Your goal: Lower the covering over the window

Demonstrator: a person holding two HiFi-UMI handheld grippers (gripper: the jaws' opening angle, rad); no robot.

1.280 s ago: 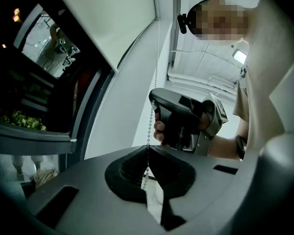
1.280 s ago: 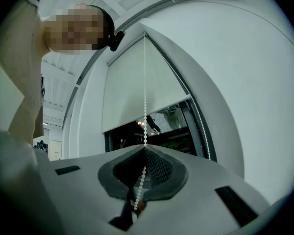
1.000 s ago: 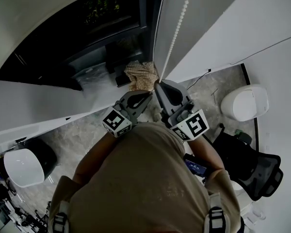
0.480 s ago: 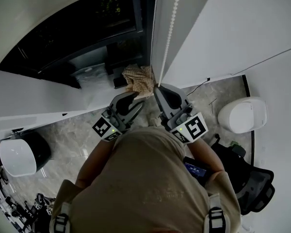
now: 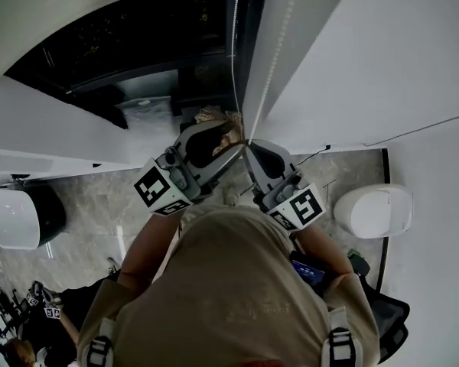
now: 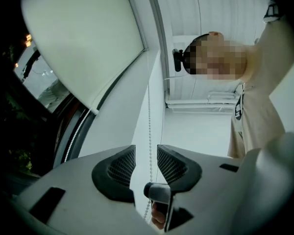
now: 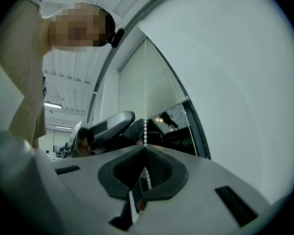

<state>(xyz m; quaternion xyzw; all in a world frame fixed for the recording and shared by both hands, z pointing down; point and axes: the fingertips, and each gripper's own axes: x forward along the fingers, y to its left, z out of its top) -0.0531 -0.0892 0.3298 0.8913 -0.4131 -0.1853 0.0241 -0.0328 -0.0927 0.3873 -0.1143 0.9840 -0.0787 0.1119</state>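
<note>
A white roller blind (image 6: 88, 48) covers the upper part of a dark window (image 5: 138, 44). Its white bead chain (image 6: 148, 121) hangs beside the frame. My left gripper (image 6: 146, 156) is open, and its jaws have just been opening. The chain runs through the gap without touching the pads (image 6: 122, 166). In the head view the left gripper (image 5: 228, 138) is raised beside my right gripper (image 5: 250, 145). The right gripper (image 7: 145, 150) is shut on the bead chain (image 7: 145, 106), which rises straight from its tips. The left gripper (image 7: 108, 129) shows just behind it.
A crumpled beige cloth (image 5: 214, 117) lies on the sill below the window. White round stools (image 5: 375, 209) (image 5: 11, 216) stand on the marble floor either side of me. A white wall (image 5: 382, 67) runs along the right, and a black office chair (image 5: 382, 308) sits behind it.
My left gripper has gone from shut to open and has risen along the chain, level with the right one. The right gripper has stayed shut on the chain.
</note>
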